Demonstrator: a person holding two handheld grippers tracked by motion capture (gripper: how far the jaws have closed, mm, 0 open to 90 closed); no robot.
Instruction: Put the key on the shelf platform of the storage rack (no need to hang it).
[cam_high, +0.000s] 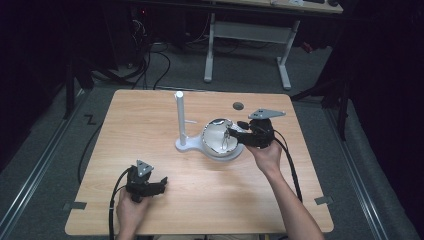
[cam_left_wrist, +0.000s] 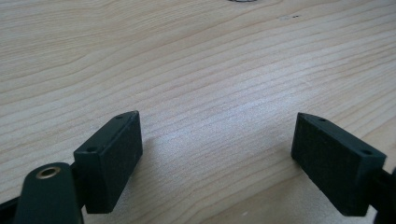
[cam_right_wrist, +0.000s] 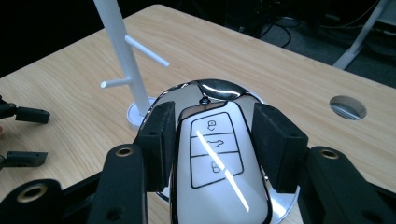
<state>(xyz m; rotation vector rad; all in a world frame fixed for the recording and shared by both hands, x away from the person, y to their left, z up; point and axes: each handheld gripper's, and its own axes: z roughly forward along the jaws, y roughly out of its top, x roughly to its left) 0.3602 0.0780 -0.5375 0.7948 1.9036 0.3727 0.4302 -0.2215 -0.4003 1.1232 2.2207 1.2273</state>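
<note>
A white car key fob (cam_right_wrist: 215, 158) with a chrome rim and three buttons sits between my right gripper's (cam_right_wrist: 215, 135) jaws, which press on its two long sides. It hangs just over a shiny chrome dish (cam_right_wrist: 205, 88) on the base of a white peg stand (cam_right_wrist: 119, 51). From above, the right gripper (cam_high: 231, 134) reaches over the dish (cam_high: 214, 135) from the right, next to the stand (cam_high: 179, 117). My left gripper (cam_high: 159, 186) rests near the table's front left, and its jaws (cam_left_wrist: 217, 154) stand wide apart over bare wood.
The wooden table (cam_high: 150, 115) has a round cable hole (cam_high: 238, 106) behind the dish. The left gripper (cam_right_wrist: 25, 136) shows at the left edge of the right gripper view. A white desk frame (cam_high: 247, 32) and cables lie on the floor beyond the table.
</note>
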